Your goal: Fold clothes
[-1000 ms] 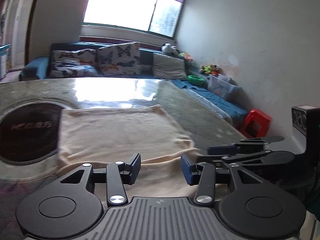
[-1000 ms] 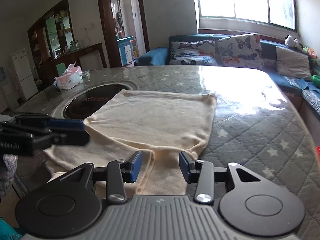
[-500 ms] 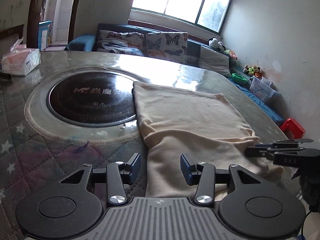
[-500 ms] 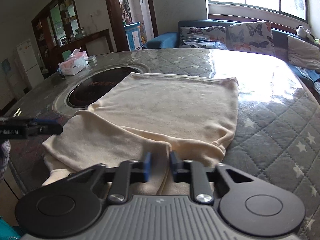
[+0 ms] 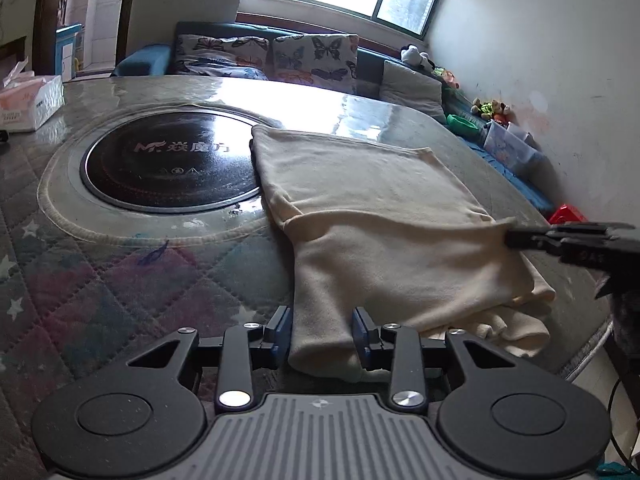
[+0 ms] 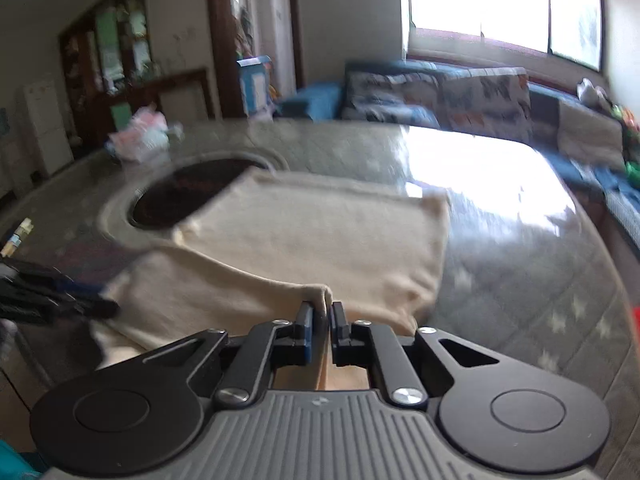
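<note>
Left wrist view first: the cream garment (image 5: 372,216) lies spread on the quilted table (image 5: 100,280), just right of the round black hotplate (image 5: 168,164). The left gripper (image 5: 322,330) has its jaws closing around the garment's near corner, cloth between the pads but not pinched yet. The right gripper (image 5: 516,238) pokes in from the right at the garment's edge. Tissue box (image 5: 30,102) sits far left.

Right wrist view, pretty blurry: the right gripper (image 6: 322,320) is clamped narrow on a raised fold of the garment (image 6: 312,236).
</note>
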The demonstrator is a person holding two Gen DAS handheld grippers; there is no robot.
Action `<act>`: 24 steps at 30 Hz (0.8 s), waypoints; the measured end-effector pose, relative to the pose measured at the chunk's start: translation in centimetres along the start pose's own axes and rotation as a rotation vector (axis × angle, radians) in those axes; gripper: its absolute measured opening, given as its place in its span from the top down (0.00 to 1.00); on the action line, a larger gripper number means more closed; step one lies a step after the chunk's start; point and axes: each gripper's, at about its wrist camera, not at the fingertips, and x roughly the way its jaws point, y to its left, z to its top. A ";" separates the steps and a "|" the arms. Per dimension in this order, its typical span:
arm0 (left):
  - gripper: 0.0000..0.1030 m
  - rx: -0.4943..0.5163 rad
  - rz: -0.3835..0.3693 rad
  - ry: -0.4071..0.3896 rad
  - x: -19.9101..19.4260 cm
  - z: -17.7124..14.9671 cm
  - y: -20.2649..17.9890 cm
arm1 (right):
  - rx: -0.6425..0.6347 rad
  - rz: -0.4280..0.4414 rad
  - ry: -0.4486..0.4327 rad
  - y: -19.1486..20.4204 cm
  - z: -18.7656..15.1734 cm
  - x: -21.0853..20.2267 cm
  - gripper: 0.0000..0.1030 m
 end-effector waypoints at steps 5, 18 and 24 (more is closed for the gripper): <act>0.66 0.007 0.005 -0.060 -0.9 2.3 0.2 | -0.006 -0.008 -0.014 -0.3 -0.1 0.0 0.90; 0.71 0.040 0.019 -0.035 5.1 4.6 -0.3 | -0.080 0.094 0.024 1.9 -0.1 2.8 0.90; 0.71 0.040 0.028 -0.059 3.8 4.4 0.0 | -0.087 0.089 0.021 1.6 -0.5 1.6 0.85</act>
